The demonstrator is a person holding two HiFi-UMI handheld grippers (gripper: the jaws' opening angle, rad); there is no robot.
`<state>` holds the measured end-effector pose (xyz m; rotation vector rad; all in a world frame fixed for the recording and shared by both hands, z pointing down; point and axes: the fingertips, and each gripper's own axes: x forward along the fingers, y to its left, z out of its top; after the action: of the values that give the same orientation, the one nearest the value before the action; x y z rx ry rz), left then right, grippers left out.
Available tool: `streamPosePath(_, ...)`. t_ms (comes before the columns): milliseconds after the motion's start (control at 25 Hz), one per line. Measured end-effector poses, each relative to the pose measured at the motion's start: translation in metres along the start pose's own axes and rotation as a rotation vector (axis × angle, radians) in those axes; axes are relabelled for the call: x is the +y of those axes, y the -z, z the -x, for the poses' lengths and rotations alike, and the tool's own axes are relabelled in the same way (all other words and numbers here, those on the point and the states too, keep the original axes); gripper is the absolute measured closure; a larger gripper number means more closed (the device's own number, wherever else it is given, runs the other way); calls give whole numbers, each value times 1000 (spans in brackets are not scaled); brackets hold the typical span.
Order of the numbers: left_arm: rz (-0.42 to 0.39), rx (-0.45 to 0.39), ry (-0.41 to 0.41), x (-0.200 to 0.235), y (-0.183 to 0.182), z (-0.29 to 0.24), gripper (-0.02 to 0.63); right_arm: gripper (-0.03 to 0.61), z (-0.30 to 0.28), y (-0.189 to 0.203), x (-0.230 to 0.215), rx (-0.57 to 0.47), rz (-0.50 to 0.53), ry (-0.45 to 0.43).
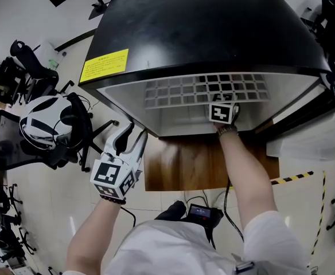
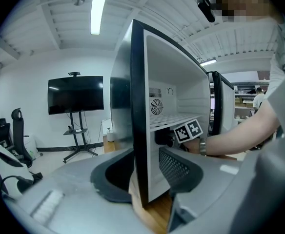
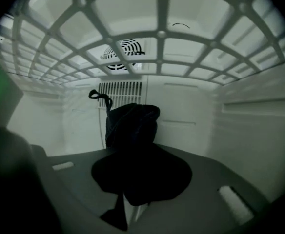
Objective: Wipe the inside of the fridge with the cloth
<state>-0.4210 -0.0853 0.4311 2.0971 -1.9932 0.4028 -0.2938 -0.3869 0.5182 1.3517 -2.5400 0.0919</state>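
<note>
Your white shirt (image 1: 173,245) fills the bottom of the head view, closest of all, with both forearms reaching away from it. Far left, a black office chair (image 1: 70,136) stands on the pale floor, off the wooden surface (image 1: 179,165) that carries the fridge (image 1: 213,27).

Next comes your left tool (image 1: 132,137), held at the front left corner of that surface, just outside the fridge. Its jaws stand apart and released. The black front edge of the fridge's left wall lines up between them, but neither pad presses on it. A yellow label (image 1: 104,65) sits at the front left corner of the fridge's black top.

Further right, your right forearm goes into the open cabinet under the white wire shelf (image 1: 173,90). There your right tool (image 3: 141,179) is clenched on the dark cloth (image 3: 132,126). The cloth bunches up past the jaw tips, below the shelf and in front of the slotted grille (image 3: 120,89) in the fridge's back wall. Whether it touches that wall cannot be told.
</note>
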Motion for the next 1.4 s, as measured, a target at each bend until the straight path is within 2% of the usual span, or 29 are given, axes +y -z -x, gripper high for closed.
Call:
streamPosePath(600,-3,-5,-29,0,0,0,446,503,3,17,-54,40,-30,115)
streamPosePath(920,-5,-5,-44,1,0,0,446,503,-9,17,-43,5,-99,39)
streamPosePath(1040,-5,-3,-46,0,1,0,446,503,-9,16,-42,-2,-106,39)
streamPosePath(1400,-2,-4,-53,1,1,-1,446,503,6,24,-60,56,-104,138)
